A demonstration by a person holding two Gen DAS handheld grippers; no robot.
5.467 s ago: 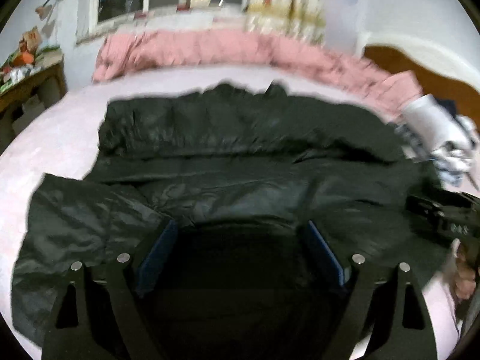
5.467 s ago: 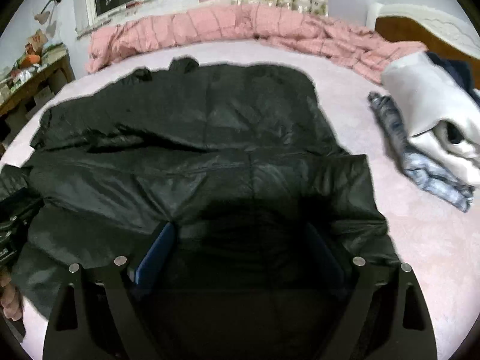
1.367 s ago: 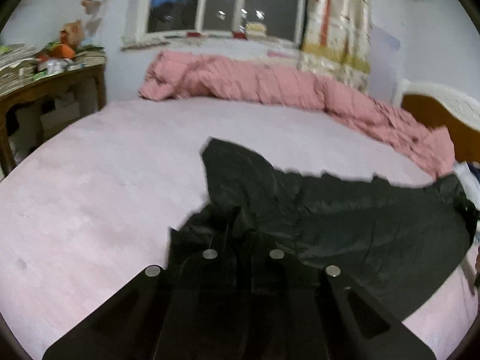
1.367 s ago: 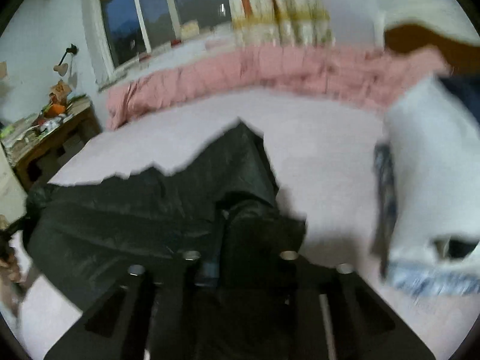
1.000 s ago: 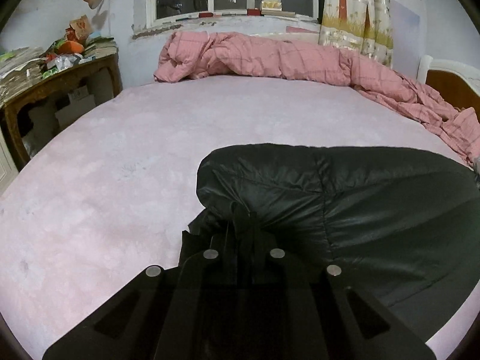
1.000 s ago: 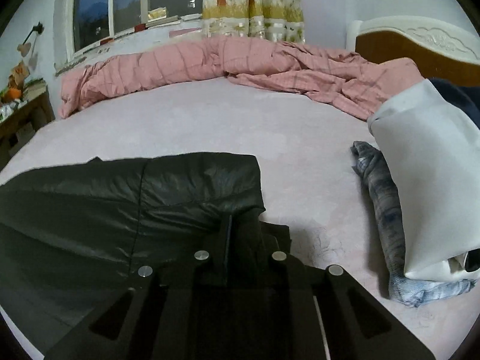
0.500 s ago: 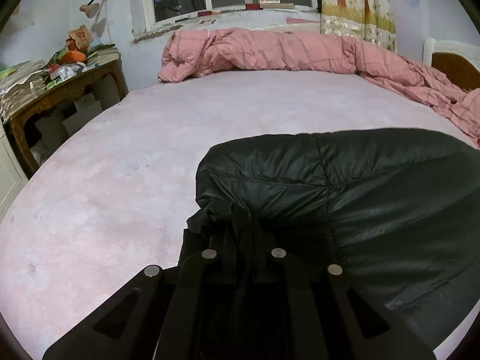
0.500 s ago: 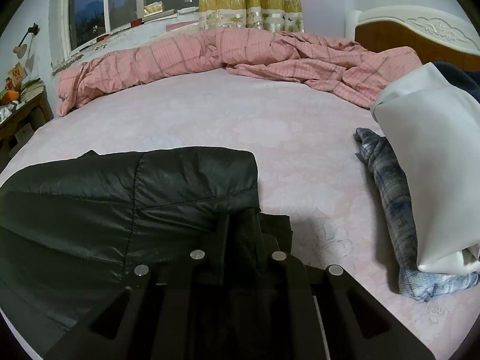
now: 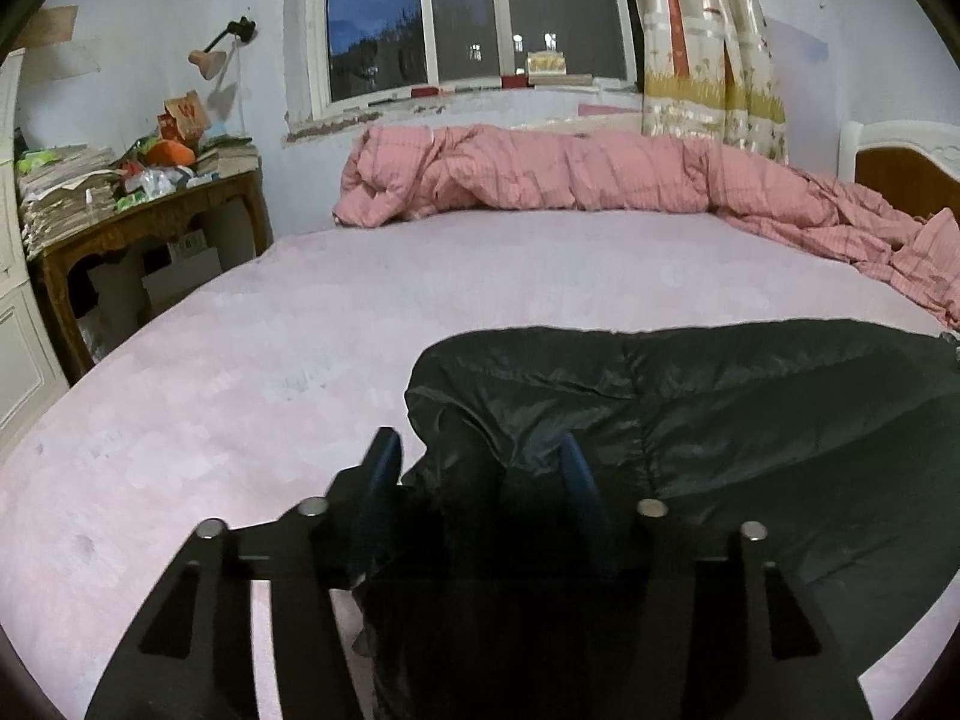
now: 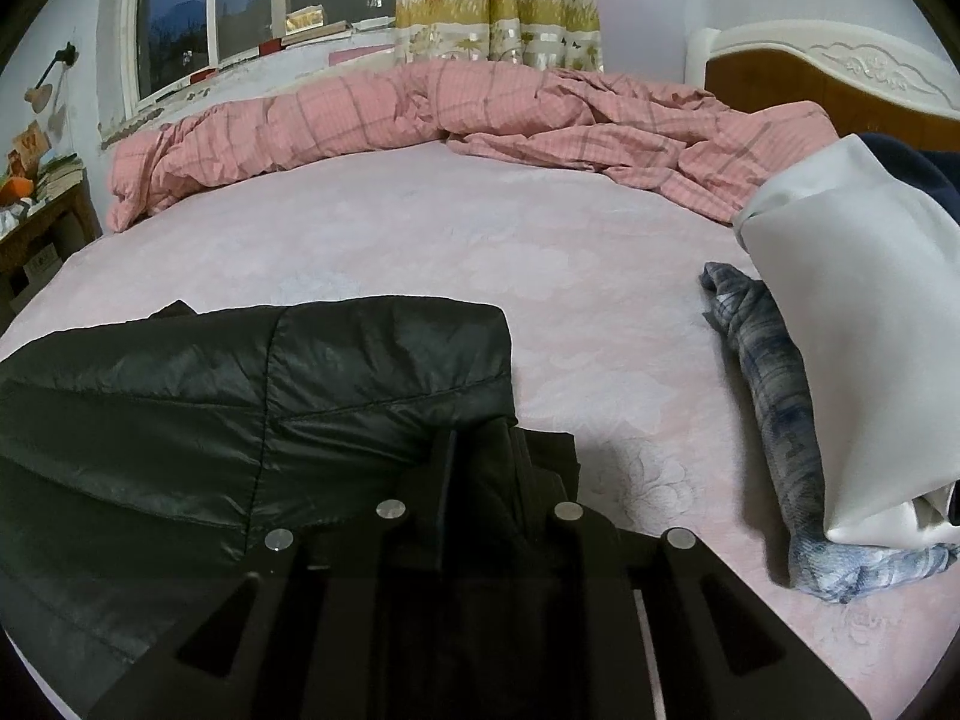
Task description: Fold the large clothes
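Observation:
A black puffer jacket (image 9: 720, 414) lies folded over on the pink bed sheet (image 9: 360, 312). My left gripper (image 9: 477, 456) stands open around the jacket's left corner, its blue pads apart on either side of the fabric. In the right wrist view the jacket (image 10: 240, 396) fills the lower left. My right gripper (image 10: 483, 450) is shut on the jacket's right corner, with black fabric bunched between the fingers.
A pink checked duvet (image 9: 570, 174) lies along the far side of the bed. Folded clothes, a white garment (image 10: 852, 324) on a blue-grey one (image 10: 780, 420), sit to the right. A cluttered wooden desk (image 9: 132, 210) stands at the left, a headboard (image 10: 828, 78) at the right.
My left gripper has opened and let go of the jacket's left corner. The right gripper stays shut on its corner. The jacket lies folded in half, as half a second ago.

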